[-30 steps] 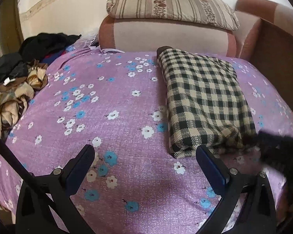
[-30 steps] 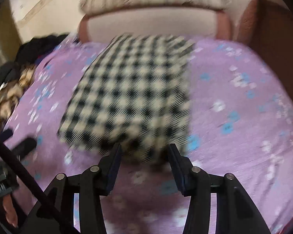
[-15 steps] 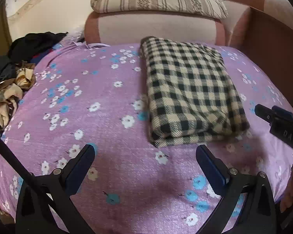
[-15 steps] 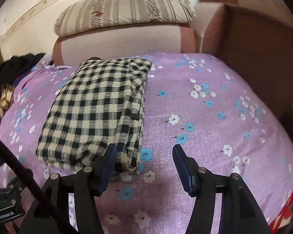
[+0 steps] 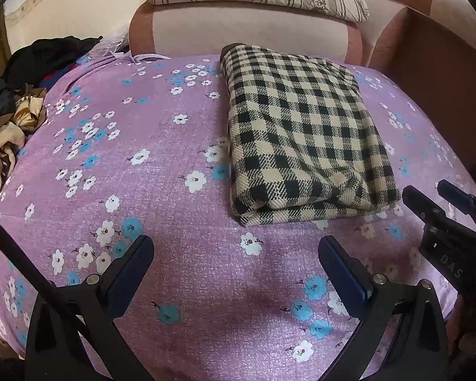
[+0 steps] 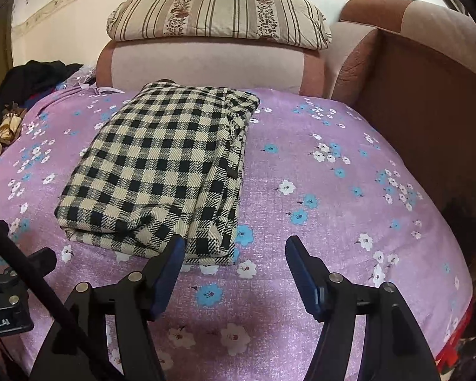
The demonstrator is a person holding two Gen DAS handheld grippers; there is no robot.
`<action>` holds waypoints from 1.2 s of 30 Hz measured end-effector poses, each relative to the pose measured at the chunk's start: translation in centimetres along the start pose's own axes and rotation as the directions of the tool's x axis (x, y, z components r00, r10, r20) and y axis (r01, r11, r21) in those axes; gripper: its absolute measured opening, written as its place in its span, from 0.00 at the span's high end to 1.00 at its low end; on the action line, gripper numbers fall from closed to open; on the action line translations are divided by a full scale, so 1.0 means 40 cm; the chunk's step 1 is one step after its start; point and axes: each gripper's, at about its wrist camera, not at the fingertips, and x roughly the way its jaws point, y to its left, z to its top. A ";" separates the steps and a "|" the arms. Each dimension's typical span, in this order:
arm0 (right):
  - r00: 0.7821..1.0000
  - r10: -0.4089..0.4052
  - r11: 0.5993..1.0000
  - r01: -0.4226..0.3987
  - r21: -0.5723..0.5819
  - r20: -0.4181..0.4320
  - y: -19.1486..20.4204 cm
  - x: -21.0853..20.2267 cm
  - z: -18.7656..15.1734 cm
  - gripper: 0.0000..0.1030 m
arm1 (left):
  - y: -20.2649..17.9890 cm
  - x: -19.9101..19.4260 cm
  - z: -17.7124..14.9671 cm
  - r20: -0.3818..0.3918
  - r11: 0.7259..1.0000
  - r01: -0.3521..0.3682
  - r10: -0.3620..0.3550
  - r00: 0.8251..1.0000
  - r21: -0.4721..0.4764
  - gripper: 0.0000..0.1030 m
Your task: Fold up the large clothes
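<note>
Bed covered by a purple sheet [image 5: 161,197], slightly fuzzy weave, printed with small white and blue flowers. At the far end a padded headboard [image 6: 206,63], cream panel with a rust-brown border; brown upholstered side [image 6: 428,111] along the right. Cream wall [image 6: 63,22] behind, with a patterned border strip.

Striped pillow [image 6: 219,16], beige with brown lines and floral bands, lies on top of the headboard.

Checked garment [image 5: 301,136], coarse black-and-cream woven cloth, folded into a thick rectangle, lies flat on the sheet right of centre, layered edges facing the cameras.

Heap of loose clothes [image 5: 19,95], dark and tan, at the left edge.

Left gripper [image 5: 236,266]: spread wide, holding nothing, above the sheet short of the garment. Right gripper [image 6: 234,263]: spread, holding nothing, at the garment's near right corner.
</note>
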 end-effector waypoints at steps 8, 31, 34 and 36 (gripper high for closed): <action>0.999 -0.032 0.999 0.033 0.014 -0.007 -0.016 0.021 0.001 0.31 | 0.005 -0.001 -0.005 -0.005 1.000 0.001 -0.001 1.000 -0.009 0.00; 0.998 -0.039 0.999 0.039 0.000 0.043 -0.002 -0.003 0.007 0.28 | 0.012 0.029 -0.012 -0.053 1.000 0.001 -0.002 0.999 -0.025 0.00; 0.998 -0.037 0.999 0.037 0.001 0.044 -0.001 -0.004 0.007 0.28 | 0.012 0.031 -0.014 -0.056 1.000 0.003 -0.004 0.998 -0.025 0.00; 0.998 -0.034 0.999 0.034 0.003 0.047 -0.002 -0.005 0.007 0.27 | 0.011 0.031 -0.015 -0.054 1.000 0.004 -0.005 0.999 -0.019 0.00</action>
